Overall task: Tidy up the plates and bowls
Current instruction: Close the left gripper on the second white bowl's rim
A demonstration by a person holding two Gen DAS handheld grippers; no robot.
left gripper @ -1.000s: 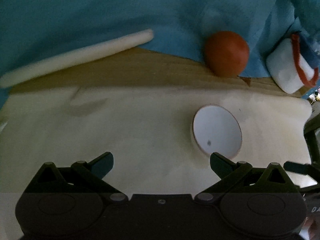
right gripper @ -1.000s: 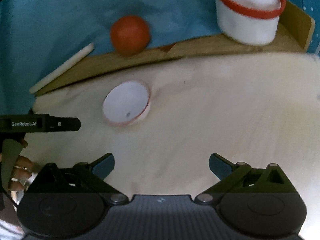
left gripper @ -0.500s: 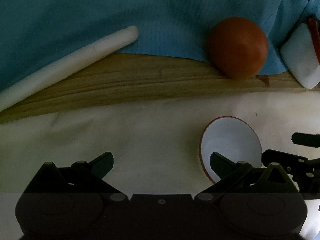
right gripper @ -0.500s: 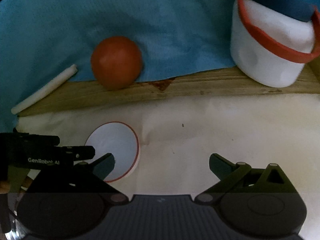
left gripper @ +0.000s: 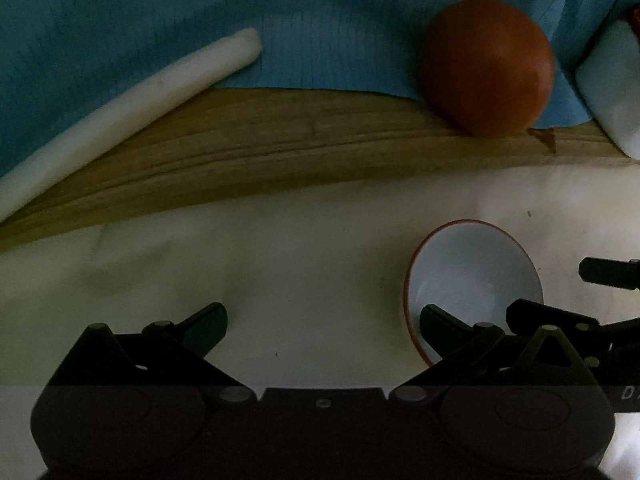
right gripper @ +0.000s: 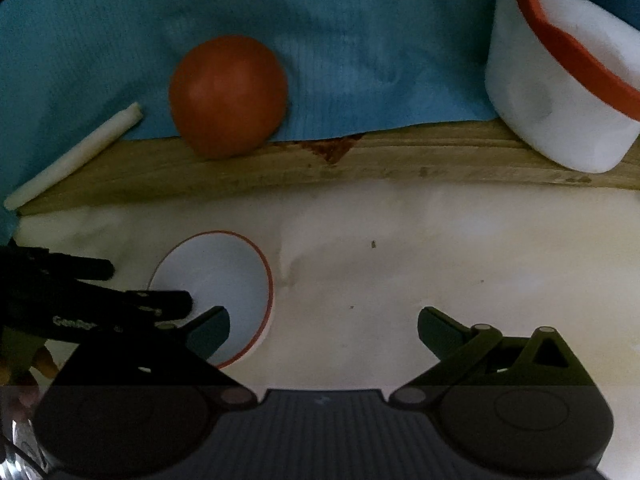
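Bowl (left gripper: 472, 276) first: a small white one with a thin red rim, lying on the pale cloth of the table (left gripper: 280, 280), and over the last second it has grown large and slid low in both wrist views, which means both tools have closed in on it together. Seen from the left wrist, the left claw (left gripper: 324, 320) is spread wide, its left finger over bare cloth left of the bowl and its right finger across the bowl's near rim; right of the bowl the dark fingers of the right claw (right gripper: 324, 320) come in, also spread and holding nothing. My reading is that a pickup is close but no grip has been made, so the bowl has not yet been sorted anywhere. Behind the bowl, going left to right, a white stick (left gripper: 120, 108) lies slanting and looks chalky and round-ended, a strip of bare grained wood (left gripper: 280, 140) runs across, a blue ribbed cloth (left gripper: 320, 20) covers the surface beyond it, an orange-red ball shape (left gripper: 486, 66) sits smooth and matte, possibly an upturned bowl, and a white tub (right gripper: 560, 92) with a red band stands far right, glossy like plastic.
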